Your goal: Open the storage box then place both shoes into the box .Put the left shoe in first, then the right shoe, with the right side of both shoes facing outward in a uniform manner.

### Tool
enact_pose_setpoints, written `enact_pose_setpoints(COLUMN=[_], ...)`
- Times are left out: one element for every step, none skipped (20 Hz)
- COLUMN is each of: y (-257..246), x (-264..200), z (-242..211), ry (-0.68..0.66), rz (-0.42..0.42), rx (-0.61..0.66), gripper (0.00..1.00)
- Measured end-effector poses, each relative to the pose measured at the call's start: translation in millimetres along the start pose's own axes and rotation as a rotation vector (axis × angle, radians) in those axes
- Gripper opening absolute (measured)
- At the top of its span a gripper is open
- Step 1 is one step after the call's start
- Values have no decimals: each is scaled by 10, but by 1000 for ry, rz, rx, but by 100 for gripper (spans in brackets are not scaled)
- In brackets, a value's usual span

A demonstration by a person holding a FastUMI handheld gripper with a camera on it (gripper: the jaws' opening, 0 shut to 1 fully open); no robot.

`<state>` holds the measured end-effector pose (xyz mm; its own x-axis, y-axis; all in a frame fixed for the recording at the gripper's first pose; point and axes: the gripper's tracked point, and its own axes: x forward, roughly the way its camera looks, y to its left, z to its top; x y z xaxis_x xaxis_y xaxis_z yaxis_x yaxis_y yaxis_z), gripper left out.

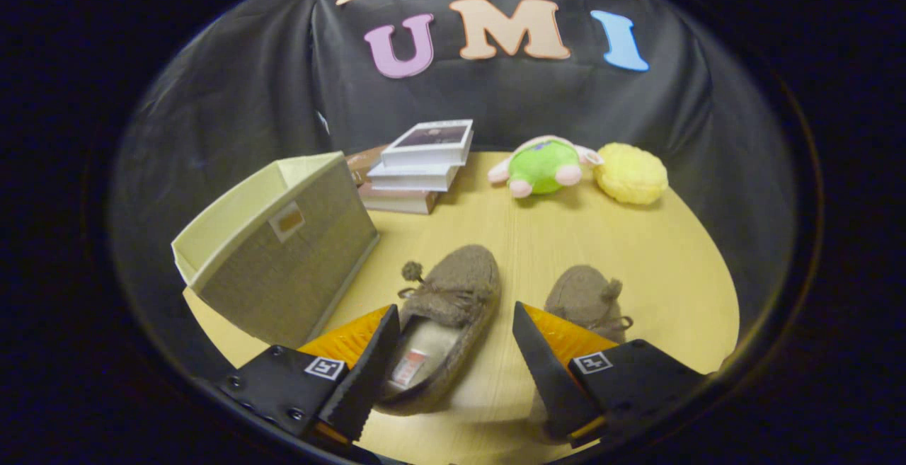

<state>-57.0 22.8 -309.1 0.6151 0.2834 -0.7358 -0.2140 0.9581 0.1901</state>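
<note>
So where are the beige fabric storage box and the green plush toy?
Beige fabric storage box (297, 267), gripper view, on its front wall.
Green plush toy (543, 166), gripper view, on its round belly.

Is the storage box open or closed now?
Open: the storage box has no lid, its pale inner walls show. Gripper open.

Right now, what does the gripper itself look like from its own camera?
The gripper has two wedge-shaped fingers with ridged, toothed inner faces. Each sits on a black block with small screws, carrying a square black-and-white marker tag. The fingers stand open, with the left shoe between them, neither pressing on it.
</note>
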Motion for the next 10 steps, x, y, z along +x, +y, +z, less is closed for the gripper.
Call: enact_pose_setpoints(y=[-22, -40, -51, -64, -69, -60, -36, -11, 33, 73], x=[54, 113, 165, 206, 247, 259, 292, 313, 325, 307], z=[-84, -160, -230, -283, -341, -372, -380, -404, -424, -434], ry=[28, 56, 82, 108, 141, 162, 177, 194, 211, 226], rz=[-3, -1, 1, 1, -2, 0, 2, 6, 14, 19], rx=[5, 14, 27, 37, 47, 57, 71, 82, 96, 111], gripper=[100, 95, 90, 85, 79, 74, 69, 64, 58, 53])
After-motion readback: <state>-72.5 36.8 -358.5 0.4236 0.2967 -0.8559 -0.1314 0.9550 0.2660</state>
